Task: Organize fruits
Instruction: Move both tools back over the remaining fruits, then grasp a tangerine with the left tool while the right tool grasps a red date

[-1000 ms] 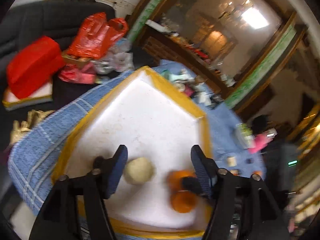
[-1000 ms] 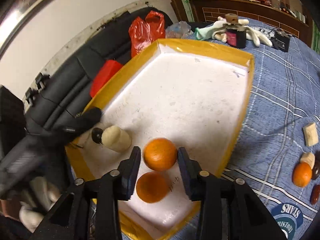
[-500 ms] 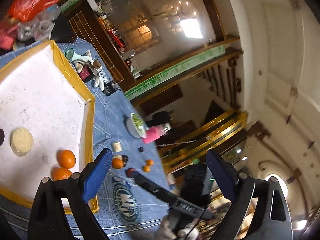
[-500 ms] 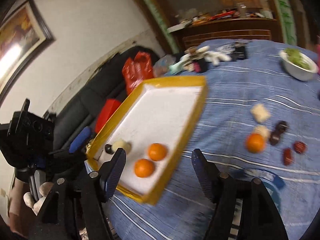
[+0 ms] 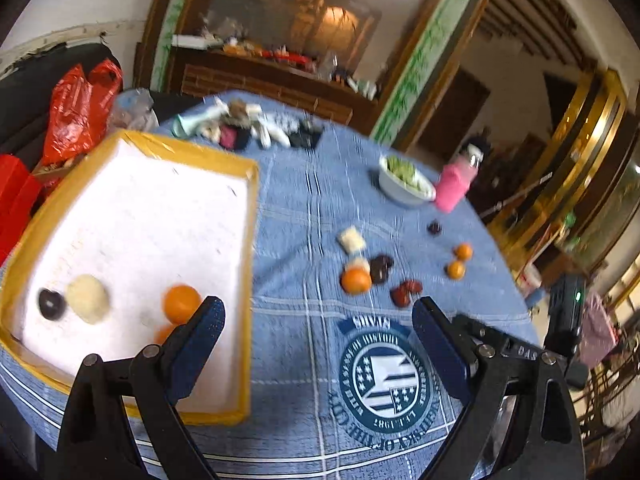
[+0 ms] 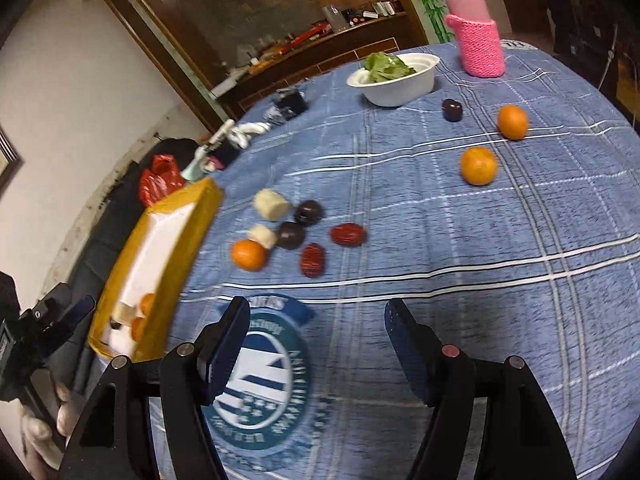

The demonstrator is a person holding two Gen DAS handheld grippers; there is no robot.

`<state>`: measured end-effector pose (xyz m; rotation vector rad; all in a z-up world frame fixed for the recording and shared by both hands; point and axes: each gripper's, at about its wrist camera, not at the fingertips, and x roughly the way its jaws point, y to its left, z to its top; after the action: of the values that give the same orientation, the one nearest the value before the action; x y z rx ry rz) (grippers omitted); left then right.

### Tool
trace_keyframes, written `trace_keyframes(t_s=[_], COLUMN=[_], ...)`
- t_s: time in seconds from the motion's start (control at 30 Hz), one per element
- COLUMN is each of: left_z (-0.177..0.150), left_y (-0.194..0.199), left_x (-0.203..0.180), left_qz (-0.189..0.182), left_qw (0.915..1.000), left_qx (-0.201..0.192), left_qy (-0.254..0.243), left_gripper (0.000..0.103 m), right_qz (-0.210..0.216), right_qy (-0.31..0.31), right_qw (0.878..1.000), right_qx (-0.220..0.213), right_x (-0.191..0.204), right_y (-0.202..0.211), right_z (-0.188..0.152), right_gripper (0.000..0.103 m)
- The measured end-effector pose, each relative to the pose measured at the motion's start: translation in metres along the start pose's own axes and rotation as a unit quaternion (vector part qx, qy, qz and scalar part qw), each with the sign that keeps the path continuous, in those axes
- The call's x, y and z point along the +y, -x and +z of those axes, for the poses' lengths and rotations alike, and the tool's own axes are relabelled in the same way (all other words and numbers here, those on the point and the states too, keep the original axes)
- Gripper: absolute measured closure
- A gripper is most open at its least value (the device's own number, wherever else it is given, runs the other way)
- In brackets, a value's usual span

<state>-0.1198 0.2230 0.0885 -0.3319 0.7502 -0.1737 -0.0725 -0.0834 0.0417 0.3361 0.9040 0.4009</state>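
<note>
Two oranges in tray, three outside.

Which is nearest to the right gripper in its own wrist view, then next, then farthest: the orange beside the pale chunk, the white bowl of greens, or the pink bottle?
From the right gripper:
1. Orange, ahead to the left, beside the tray.
2. White bowl, far centre.
3. Pink bottle, far right, just past the bowl.

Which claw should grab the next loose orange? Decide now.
Right. The right claw is open, aimed at the loose orange on the cloth; the left claw sits beside the tray.
</note>
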Motion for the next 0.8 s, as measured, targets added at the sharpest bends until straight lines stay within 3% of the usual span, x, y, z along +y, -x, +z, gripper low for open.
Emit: trace_keyframes(t_s=[0.17,0.23,0.27,0.33,0.5,0.7,0.8], left_z=[-0.008,-0.008,-0.008,-0.007,-0.003,0.002,0.003], left_y=[-0.014,-0.019,-0.022,-0.033,-0.070,-0.111,-0.127], left_x=[-0.017,-0.025,-0.029,-0.035,-0.044,-0.054,-0.059], left_qz=[0.019,0.021,0.020,0.018,0.017,0.033,0.041], left_qw=[0.9993,0.9988,0.9985,0.9981,0.9961,0.9926,0.9903], left_qx=[0.012,0.011,0.012,0.017,0.049,0.066,0.073], left_qy=[-0.029,-0.043,-0.050,-0.056,-0.072,-0.096,-0.110], left_gripper=[0.009,0.009,0.009,0.010,0.040,0.041,0.041], right_qz=[-0.053,-0.083,-0.082,-0.075,-0.052,-0.054,-0.064], right_qy=[0.045,0.060,0.060,0.058,0.071,0.099,0.103], right_qw=[0.998,0.995,0.995,0.995,0.995,0.993,0.992], right_qx=[0.004,0.008,0.013,0.026,0.045,0.040,0.038], right_x=[-0.003,-0.007,-0.009,-0.014,-0.011,-0.005,-0.006], right_y=[-0.019,-0.031,-0.036,-0.049,-0.073,-0.077,-0.076], right_z=[0.017,0.028,0.033,0.042,0.048,0.042,0.041], right_gripper=[0.029,0.037,0.044,0.047,0.047,0.047,0.056])
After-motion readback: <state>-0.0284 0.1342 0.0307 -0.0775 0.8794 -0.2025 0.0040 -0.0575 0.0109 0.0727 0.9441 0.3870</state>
